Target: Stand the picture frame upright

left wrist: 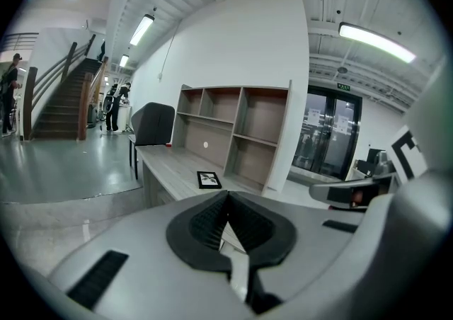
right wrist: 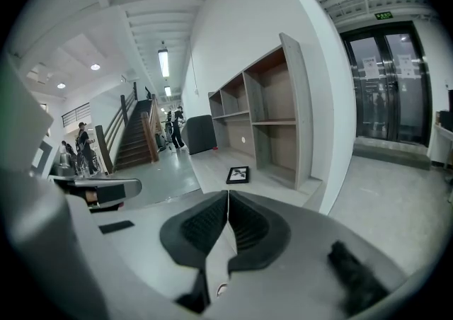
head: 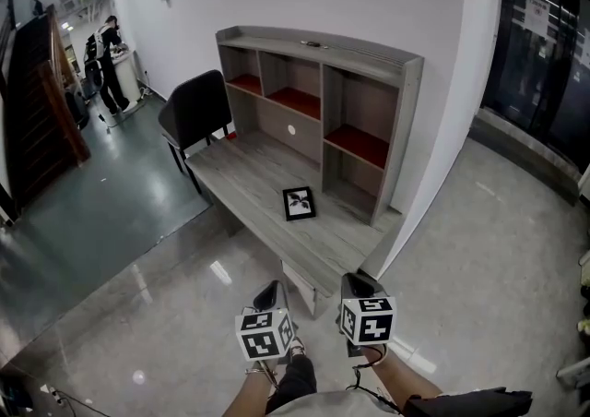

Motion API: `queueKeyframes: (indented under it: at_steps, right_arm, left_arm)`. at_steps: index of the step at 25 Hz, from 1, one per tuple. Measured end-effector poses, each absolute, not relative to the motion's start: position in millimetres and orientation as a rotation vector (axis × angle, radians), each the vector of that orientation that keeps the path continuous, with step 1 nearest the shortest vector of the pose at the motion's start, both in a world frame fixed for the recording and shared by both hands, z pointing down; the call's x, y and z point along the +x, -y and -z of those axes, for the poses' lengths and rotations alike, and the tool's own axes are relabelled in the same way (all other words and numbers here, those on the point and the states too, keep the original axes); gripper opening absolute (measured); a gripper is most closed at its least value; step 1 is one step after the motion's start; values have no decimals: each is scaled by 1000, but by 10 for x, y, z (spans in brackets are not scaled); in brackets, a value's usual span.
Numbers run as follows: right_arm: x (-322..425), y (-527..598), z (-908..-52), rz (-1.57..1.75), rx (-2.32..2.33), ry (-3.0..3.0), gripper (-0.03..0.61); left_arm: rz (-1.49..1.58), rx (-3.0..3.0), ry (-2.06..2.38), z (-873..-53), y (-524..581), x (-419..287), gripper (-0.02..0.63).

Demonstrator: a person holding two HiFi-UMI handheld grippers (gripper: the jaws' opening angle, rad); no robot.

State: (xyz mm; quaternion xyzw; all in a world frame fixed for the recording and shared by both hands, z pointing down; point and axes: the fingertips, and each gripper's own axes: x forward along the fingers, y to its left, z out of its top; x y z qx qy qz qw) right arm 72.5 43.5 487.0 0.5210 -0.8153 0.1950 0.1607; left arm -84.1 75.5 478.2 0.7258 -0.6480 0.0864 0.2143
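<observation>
Office hall (polished floor, strip lights): a desk with shelf hutch, chair, staircase, glass doors.

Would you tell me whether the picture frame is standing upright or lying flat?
Lying flat: the picture frame rests face up on the desk, its picture visible from above.

Nothing can be read outright. A green sign glows above the glass doors, its letters too small to make out. The notices posted on the glass are also illegible.
</observation>
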Motion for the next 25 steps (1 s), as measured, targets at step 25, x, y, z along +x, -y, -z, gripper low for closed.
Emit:
queueKeyframes:
  at_steps: [25]
  right_arm:
    - [191, 1487, -4857, -601, 1560, 2286, 32]
  left_arm:
    - [-271, 2059, 1718, -4794, 1268, -1363, 12]
